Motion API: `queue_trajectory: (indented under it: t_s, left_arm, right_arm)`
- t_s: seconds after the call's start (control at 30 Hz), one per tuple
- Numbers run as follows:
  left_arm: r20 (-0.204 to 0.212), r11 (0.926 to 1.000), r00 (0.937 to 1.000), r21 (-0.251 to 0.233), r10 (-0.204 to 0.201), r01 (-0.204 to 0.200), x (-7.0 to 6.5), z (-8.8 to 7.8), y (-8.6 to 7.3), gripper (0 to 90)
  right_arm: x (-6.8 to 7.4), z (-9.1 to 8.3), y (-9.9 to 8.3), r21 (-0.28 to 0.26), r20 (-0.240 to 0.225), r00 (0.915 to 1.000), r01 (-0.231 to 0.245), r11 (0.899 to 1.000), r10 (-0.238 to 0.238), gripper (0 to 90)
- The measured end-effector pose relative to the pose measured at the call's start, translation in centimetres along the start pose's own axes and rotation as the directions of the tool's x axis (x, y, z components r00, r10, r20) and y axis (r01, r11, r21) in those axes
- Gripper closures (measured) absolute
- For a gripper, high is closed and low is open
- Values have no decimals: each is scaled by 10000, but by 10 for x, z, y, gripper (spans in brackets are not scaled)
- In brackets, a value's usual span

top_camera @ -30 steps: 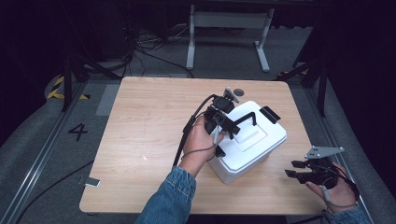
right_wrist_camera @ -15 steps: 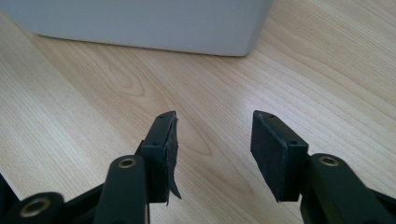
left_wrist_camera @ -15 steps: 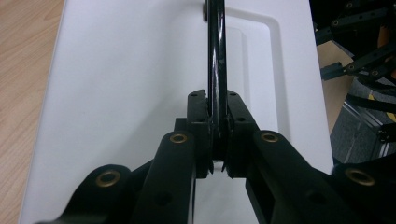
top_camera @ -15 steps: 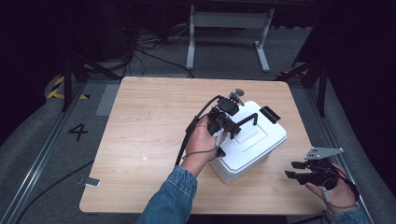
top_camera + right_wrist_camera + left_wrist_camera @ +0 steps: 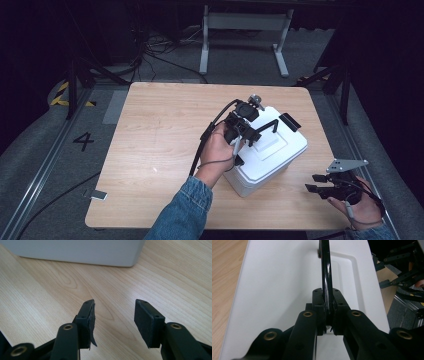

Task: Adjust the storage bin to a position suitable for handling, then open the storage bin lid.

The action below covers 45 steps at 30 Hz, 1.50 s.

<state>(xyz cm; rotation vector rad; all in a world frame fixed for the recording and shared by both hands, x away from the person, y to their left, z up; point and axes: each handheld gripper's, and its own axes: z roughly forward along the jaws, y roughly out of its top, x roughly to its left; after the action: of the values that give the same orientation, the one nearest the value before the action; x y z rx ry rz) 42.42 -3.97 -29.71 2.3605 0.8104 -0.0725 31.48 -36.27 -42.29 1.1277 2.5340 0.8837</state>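
The left gripper (image 5: 328, 315) has its 2 jaws pinching the black handle (image 5: 325, 270) of the white box (image 5: 270, 155) on the bench (image 5: 155, 145), seemingly mid-lift, so next likely calls for swinging it upward, while the right gripper (image 5: 113, 320), jaws spread, idles short of the box.

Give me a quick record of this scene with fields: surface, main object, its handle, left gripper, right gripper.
surface: wooden table
main object: white box with lid on, standing on the table's right half
handle: black handle, raised above the lid
left gripper: left gripper shut on the black handle
right gripper: right gripper open, holding nothing, over bare table near the box's corner
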Motion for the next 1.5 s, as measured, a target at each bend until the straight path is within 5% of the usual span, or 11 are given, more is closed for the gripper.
queue_trajectory:
  t_s: [0.53,1.1,1.5]
  left_arm:
    - [340,9969,9985,-683,422,-398,-11,-37,7,844]
    - [-290,9894,9992,-1418,285,-324,-5,-97,-15,844]
    - [-827,9782,9961,-2074,-313,135,14,-138,-39,844]
  right_arm:
    - [0,-8,-11,-4,170,9996,-240,9997,240,519]
    - [2,-3,-7,21,80,9998,-172,9998,172,518]
    - [2,-2,-6,75,115,9998,-166,9998,166,515]
